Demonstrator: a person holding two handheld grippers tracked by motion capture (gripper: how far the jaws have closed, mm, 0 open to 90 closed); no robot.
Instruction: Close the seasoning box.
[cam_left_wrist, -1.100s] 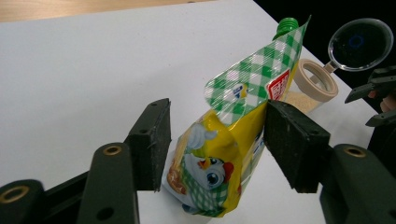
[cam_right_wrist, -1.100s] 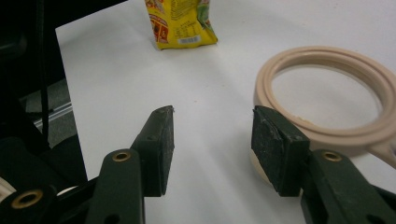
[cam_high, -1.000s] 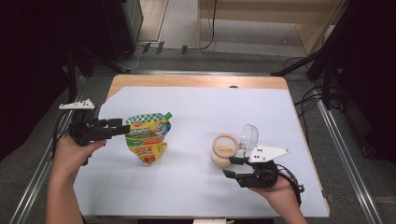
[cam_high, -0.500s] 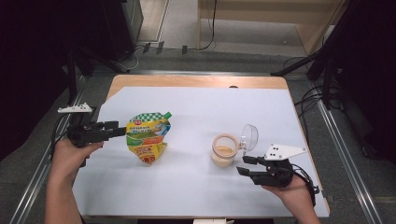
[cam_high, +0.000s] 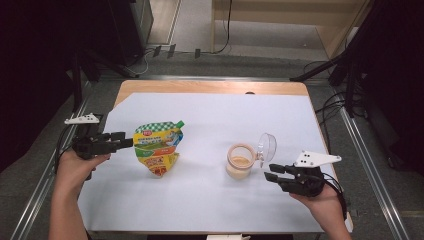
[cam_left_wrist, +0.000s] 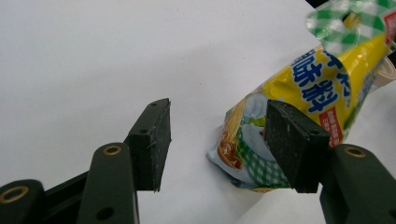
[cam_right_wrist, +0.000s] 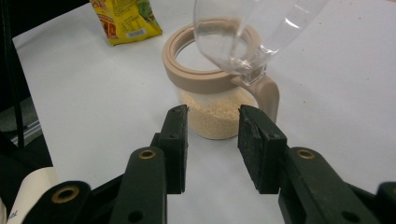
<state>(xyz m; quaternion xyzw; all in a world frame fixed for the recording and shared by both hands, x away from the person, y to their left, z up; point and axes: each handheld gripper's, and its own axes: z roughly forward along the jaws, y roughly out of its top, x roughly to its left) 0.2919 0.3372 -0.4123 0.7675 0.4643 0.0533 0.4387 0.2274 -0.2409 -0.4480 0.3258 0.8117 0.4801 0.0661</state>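
Pouch (cam_high: 158, 148) lay on the white sheet (cam_high: 210, 195), its edge just off the left gripper (cam_high: 126, 142), whose jaws gaped empty. Right gripper (cam_high: 270, 172), jaws parted and empty, sat just short of the jar (cam_high: 239, 161).

We take this for a lab or test room set up for recording: beyond our two hand-held grippers a wooden table (cam_high: 210, 87) carries a plain white sheet (cam_high: 215, 150), out past them black stands (cam_high: 345, 70) and cables (cam_high: 225, 30) cross a grey carpeted floor (cam_high: 280, 62), metal rails (cam_high: 370, 165) run along either side of our grippers, and pale wooden furniture (cam_high: 300, 15) stands farthest ahead
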